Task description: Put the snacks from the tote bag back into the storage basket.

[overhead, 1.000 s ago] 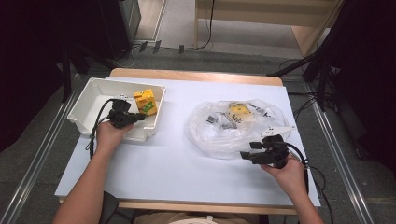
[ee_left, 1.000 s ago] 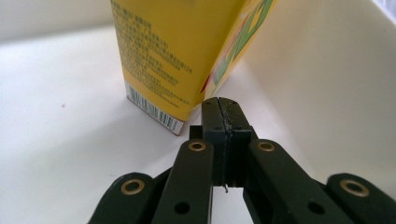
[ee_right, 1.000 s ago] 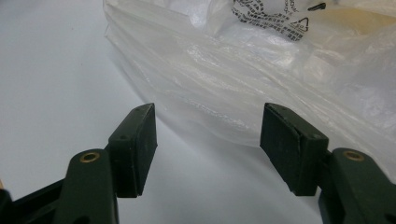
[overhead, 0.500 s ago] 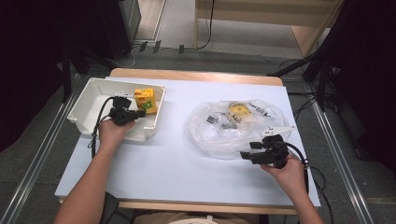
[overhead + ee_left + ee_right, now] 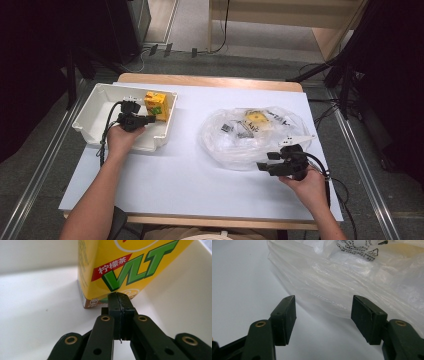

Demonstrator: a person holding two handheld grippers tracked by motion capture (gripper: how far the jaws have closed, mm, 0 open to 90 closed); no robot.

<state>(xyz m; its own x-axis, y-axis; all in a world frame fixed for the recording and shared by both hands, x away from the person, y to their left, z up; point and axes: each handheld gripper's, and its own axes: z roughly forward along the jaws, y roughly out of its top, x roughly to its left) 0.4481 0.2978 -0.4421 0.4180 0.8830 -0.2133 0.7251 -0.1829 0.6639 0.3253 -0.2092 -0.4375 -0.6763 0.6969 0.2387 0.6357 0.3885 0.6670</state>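
A yellow lemon-tea carton (image 5: 155,104) (image 5: 120,267) with green "VLT" lettering stands in the far right corner of a white bin (image 5: 97,100). My left gripper (image 5: 149,118) (image 5: 119,296) is inside the bin, shut with nothing between its jaws, its tips right at the carton's lower edge. A crumpled clear plastic bag (image 5: 250,137) (image 5: 352,277) lies on the right half of the table, with a yellow item (image 5: 257,118) and printed packets inside. My right gripper (image 5: 263,166) (image 5: 323,307) is open, low over the table at the bag's near edge, with nothing between its jaws.
The white tabletop (image 5: 190,175) has a wooden far edge (image 5: 210,81). The bin's inner wall (image 5: 37,255) rises behind and beside the carton. Cables trail from both grippers. Dark stands and floor surround the table.
The left gripper has edged slightly up and forward in the bin, staying next to the carton. The right hand and the bag have not moved.
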